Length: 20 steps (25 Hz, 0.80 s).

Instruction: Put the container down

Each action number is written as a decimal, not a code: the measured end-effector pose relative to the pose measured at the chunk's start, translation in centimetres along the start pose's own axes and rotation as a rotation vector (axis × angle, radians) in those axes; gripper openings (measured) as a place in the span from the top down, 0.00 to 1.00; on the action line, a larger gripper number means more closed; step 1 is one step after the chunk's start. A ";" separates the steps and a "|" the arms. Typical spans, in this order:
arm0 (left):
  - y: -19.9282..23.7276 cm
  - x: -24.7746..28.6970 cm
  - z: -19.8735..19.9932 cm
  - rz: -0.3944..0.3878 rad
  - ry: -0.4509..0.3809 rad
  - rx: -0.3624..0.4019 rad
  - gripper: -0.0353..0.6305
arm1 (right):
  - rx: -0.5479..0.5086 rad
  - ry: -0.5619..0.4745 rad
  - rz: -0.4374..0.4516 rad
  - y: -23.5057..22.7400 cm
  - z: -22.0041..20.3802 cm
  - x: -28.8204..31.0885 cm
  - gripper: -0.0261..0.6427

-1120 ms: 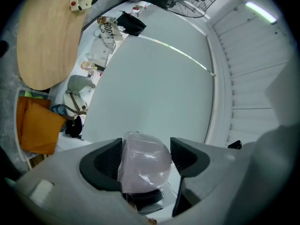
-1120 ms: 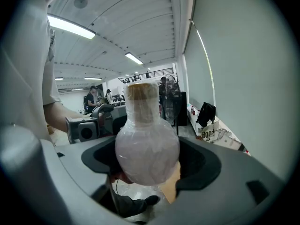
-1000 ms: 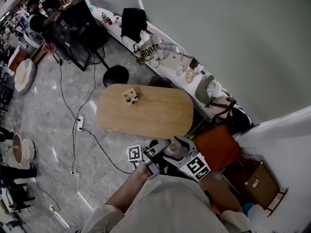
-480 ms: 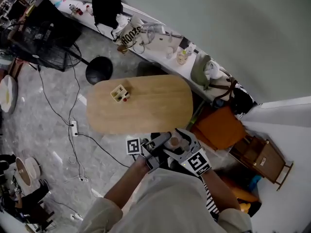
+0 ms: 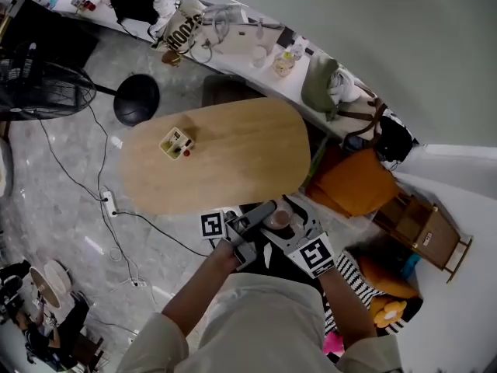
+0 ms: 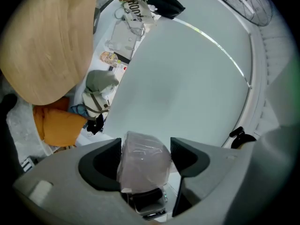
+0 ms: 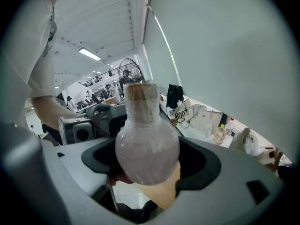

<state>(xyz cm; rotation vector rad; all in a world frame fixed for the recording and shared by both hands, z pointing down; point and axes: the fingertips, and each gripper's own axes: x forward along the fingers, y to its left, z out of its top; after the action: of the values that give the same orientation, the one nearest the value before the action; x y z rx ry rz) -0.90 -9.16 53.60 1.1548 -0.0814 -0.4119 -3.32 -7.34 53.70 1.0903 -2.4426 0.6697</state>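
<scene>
Table [image 5: 233, 162] nearer now, box [image 5: 176, 143] well apart from container [image 5: 278, 218].

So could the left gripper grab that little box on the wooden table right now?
Probably not: the left gripper is shut on the container, and the small box sits far across the table.

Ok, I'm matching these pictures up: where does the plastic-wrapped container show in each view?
Head view: container low centre, below the wooden table.
Left gripper view: container bottom centre, clamped in the left claw.
Right gripper view: container at centre, round body in the right claw, neck up.
Shared landmark: the white printed bag, seen in all three.
</scene>
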 end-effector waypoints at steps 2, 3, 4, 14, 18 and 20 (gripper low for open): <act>1.6 0.0 1.4 0.009 -0.017 -0.009 0.47 | 0.010 0.014 0.013 -1.0 -1.2 1.3 0.39; 2.4 0.0 2.2 0.011 -0.026 -0.016 0.47 | 0.011 0.022 0.021 -1.5 -1.8 2.0 0.39; 3.3 0.0 2.9 0.011 -0.036 -0.023 0.47 | 0.011 0.029 0.028 -2.0 -2.4 2.7 0.39; 13.2 0.1 9.1 0.101 -0.129 -0.032 0.47 | 0.028 0.079 0.071 -7.7 -10.8 8.7 0.39; 17.5 0.0 11.1 0.124 -0.178 -0.051 0.47 | 0.091 0.088 0.069 -10.6 -14.5 10.8 0.39; 19.5 -0.2 12.0 0.140 -0.197 -0.049 0.47 | 0.105 0.092 0.084 -11.7 -16.4 11.9 0.39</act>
<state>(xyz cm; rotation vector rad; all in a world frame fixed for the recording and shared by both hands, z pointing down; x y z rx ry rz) 1.00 -12.89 76.14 1.0509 -0.3201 -0.4001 0.61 -11.89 76.33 0.9769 -2.4084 0.8645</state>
